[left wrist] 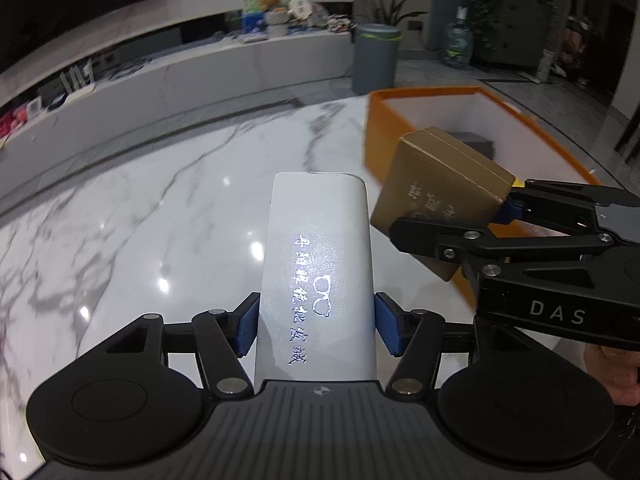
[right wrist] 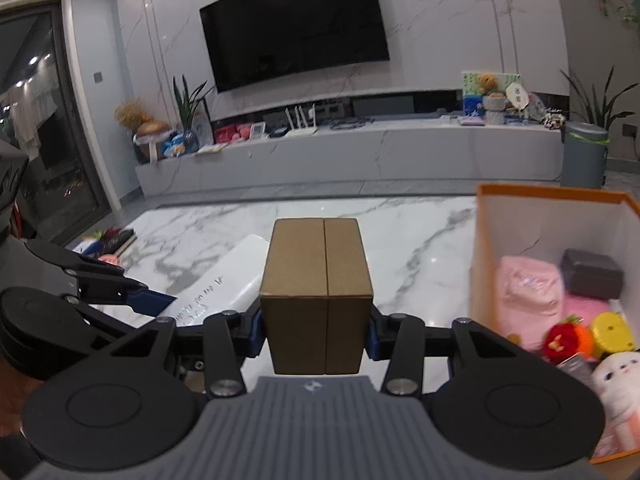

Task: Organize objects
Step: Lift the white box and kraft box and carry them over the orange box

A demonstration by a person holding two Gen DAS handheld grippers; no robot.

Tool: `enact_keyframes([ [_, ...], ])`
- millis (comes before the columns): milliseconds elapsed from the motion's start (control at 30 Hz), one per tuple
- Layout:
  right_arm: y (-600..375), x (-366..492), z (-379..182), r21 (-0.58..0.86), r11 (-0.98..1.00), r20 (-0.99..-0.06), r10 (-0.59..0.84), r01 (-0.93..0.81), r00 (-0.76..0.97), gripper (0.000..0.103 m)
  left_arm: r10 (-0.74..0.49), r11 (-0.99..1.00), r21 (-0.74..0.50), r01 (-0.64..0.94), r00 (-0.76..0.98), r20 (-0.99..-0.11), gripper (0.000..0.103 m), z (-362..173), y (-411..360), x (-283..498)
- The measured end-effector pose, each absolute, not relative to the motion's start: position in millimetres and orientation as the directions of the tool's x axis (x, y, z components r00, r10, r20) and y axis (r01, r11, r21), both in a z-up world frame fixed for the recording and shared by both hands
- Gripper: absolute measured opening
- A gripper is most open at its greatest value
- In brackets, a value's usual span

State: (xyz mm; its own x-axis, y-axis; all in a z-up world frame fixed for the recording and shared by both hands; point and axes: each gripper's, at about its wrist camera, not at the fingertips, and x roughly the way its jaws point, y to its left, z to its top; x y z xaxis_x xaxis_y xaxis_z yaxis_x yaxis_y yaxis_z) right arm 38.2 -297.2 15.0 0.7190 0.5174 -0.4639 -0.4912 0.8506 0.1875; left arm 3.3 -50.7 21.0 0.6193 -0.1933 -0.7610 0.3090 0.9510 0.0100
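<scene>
My left gripper (left wrist: pixel 316 326) is shut on a white glasses case (left wrist: pixel 318 264) with silver lettering, held above the marble table (left wrist: pixel 140 208). My right gripper (right wrist: pixel 316 330) is shut on a brown cardboard box (right wrist: pixel 318 292); the left wrist view shows that same brown box (left wrist: pixel 436 184) at the right, just beside the orange box (left wrist: pixel 378 136). In the right wrist view the white case (right wrist: pixel 224 284) and the left gripper's blue pad (right wrist: pixel 154 302) appear at the left. The orange box (right wrist: pixel 552 194) stands open at the right.
Inside the orange box lie a pink bundle (right wrist: pixel 532 288), a dark grey case (right wrist: pixel 592 274), a red-and-yellow toy (right wrist: pixel 588 332) and a white plush (right wrist: pixel 620 376). Beyond the table are a TV bench (right wrist: pixel 360 148), a grey bin (right wrist: pixel 584 154) and a water bottle (left wrist: pixel 458 40).
</scene>
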Motion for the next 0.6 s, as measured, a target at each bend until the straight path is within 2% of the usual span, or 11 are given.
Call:
enact_keyframes([
  [267, -344, 38, 45, 0.159, 0.883, -0.417, 0.466, -0.442, 0.781, 0.048, -0.265, 0.923, 0.005, 0.385, 0.645, -0.717, 0.068, 44, -101, 20],
  [600, -421, 44, 72, 0.09, 0.941, -0.393, 0.333, -0.325, 0.857, 0.048, -0.348, 0.89, -0.019, 0.457, 0.65, -0.675, 0.069, 51, -154, 48],
])
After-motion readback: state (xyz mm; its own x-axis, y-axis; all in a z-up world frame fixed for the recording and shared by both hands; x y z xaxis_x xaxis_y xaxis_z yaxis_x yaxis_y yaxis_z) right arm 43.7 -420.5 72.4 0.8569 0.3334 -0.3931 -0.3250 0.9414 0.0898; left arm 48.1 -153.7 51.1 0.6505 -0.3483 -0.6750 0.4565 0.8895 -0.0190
